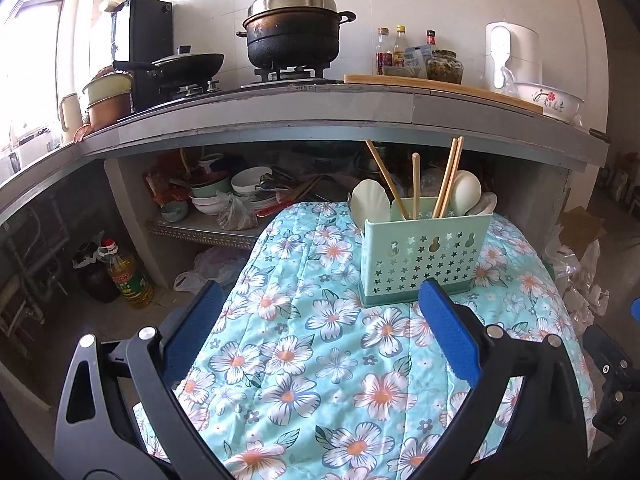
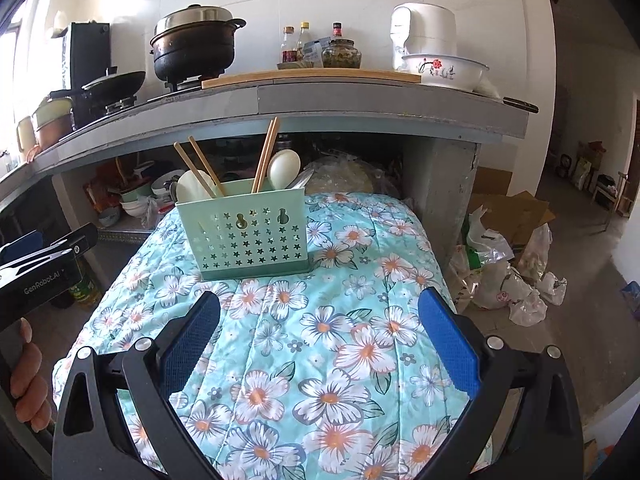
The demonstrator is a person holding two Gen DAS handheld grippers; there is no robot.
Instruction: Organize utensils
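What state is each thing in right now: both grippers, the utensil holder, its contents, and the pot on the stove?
Left gripper: open, empty, above the cloth.
Right gripper: open, empty, above the cloth.
Utensil holder: upright on the floral cloth.
Chopsticks: standing in the holder, leaning.
White spoons: standing in the holder, bowls up.
Black pot: lid on, sitting on the burner.

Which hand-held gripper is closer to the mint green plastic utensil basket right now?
Left, though only slightly. The left hand-held gripper has one fingertip just short of the mint green plastic utensil basket; the right hand-held gripper hangs a little further back over the floral cloth.
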